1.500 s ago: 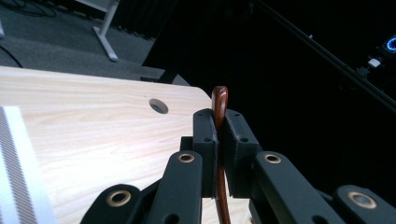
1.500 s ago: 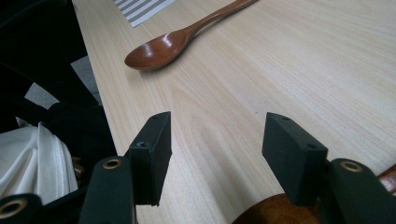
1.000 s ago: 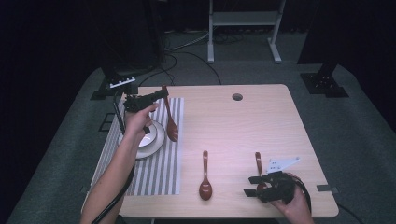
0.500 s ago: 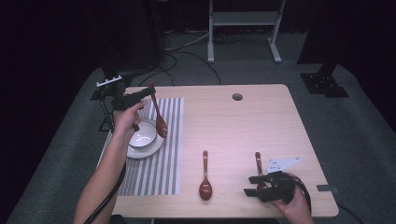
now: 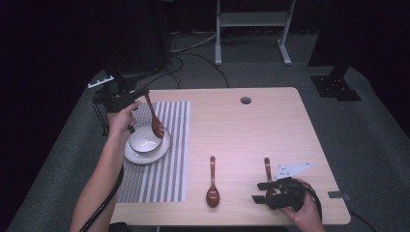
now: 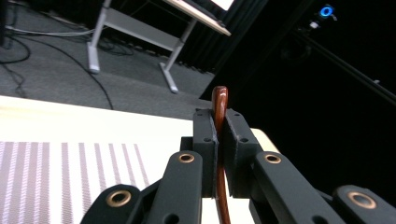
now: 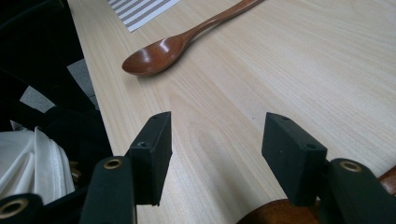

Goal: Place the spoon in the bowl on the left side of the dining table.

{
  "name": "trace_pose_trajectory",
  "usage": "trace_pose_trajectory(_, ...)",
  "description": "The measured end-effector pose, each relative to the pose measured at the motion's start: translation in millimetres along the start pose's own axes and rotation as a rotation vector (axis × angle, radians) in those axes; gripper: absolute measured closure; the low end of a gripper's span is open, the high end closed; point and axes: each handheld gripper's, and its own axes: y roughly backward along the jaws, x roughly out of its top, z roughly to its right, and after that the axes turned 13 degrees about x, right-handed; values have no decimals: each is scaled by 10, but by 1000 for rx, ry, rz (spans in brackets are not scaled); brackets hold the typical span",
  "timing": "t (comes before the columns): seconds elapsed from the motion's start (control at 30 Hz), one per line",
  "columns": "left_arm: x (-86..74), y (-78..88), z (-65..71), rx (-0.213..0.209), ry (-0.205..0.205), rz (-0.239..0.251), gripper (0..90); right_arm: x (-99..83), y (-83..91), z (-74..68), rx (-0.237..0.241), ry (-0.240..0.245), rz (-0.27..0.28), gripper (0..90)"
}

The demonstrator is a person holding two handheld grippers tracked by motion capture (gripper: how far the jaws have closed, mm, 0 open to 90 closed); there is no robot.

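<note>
Over table, spoon hangs steeply, bowl-end down.

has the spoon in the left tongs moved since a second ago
Yes. The held spoon has moved toward the table's left edge, its bowl now over the white bowl instead of the striped mat beside it.

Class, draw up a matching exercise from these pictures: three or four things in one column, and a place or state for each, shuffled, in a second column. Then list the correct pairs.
Things
1. left tongs
2. right tongs
3. white bowl
4. middle wooden spoon

Places or states
A. lying flat on the bare table
B. open, nothing between the jaws
C. on a saucer on the striped mat
D. shut on a wooden spoon's handle

Pairs: 1-D, 2-B, 3-C, 4-A
</note>
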Motion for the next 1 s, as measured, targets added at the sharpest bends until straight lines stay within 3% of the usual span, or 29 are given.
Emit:
trace_pose_trajectory(0.17,0,31,-137,26,17,7,846,3,-3,-2,-1,2,-1,416)
trace_pose_trajectory(1.0,11,127,-508,123,53,32,846,20,-3,-21,-4,12,3,419)
